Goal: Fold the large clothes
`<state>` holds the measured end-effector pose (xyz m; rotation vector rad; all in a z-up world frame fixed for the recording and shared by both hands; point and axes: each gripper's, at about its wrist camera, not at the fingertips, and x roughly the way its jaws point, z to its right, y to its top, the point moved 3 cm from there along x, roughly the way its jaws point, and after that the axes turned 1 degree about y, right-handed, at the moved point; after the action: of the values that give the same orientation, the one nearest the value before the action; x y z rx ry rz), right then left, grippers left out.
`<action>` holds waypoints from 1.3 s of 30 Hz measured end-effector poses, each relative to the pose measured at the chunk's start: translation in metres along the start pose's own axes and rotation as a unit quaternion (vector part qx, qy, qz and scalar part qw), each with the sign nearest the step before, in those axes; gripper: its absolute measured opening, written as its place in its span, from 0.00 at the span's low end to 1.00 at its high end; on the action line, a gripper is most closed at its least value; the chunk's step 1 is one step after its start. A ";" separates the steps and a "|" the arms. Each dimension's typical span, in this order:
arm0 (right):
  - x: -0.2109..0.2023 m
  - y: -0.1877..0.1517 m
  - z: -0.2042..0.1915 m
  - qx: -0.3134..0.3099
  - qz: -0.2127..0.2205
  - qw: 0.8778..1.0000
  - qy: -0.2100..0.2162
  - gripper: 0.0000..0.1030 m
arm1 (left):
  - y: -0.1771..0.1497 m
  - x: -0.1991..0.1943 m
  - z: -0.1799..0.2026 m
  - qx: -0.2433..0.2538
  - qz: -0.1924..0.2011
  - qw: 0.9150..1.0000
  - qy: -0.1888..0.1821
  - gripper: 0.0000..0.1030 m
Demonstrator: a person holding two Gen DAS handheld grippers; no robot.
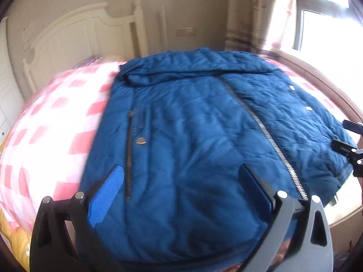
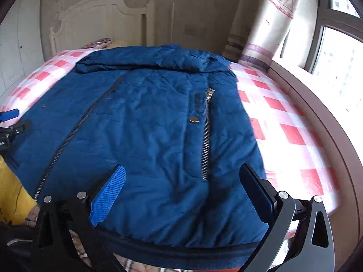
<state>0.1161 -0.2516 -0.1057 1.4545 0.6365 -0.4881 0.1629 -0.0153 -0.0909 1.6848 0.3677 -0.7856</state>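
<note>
A large blue padded jacket (image 1: 192, 117) lies front up on the bed, zipped along a long metal zip (image 1: 272, 140), with its hood or collar folded across the far end. My left gripper (image 1: 181, 170) is open over the jacket's near hem, left of the main zip and beside a pocket zip (image 1: 129, 158). In the right wrist view the same jacket (image 2: 147, 117) fills the middle. My right gripper (image 2: 182, 167) hovers open over the near hem, its fingers either side of the right pocket zip (image 2: 206, 140). Neither gripper holds cloth.
A pink and white checked sheet (image 2: 283, 122) covers the bed. A white headboard (image 1: 74, 34) stands at the far end, with a curtain (image 2: 267, 22) and a bright window (image 2: 340, 68) to the right. A brown ledge (image 2: 335, 136) runs along the right side. A yellow sleeve (image 2: 11, 192) shows at the left.
</note>
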 end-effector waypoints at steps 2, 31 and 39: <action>0.012 -0.004 -0.031 -0.040 -0.012 0.999 0.028 0.94 | -0.008 0.010 0.029 0.042 -0.015 0.999 -0.015 0.98; -0.041 -0.083 0.118 0.212 0.019 0.971 0.107 0.59 | -0.078 -0.026 -0.123 -0.189 0.006 0.978 -0.094 0.97; -0.041 -0.091 0.134 0.252 0.010 0.956 0.147 0.46 | -0.079 -0.025 -0.111 -0.155 -0.002 0.983 -0.094 0.88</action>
<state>0.0391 -0.3944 -0.1459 2.0415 0.7653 -0.4393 0.1289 0.1155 -0.1224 1.3092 0.3423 -0.8371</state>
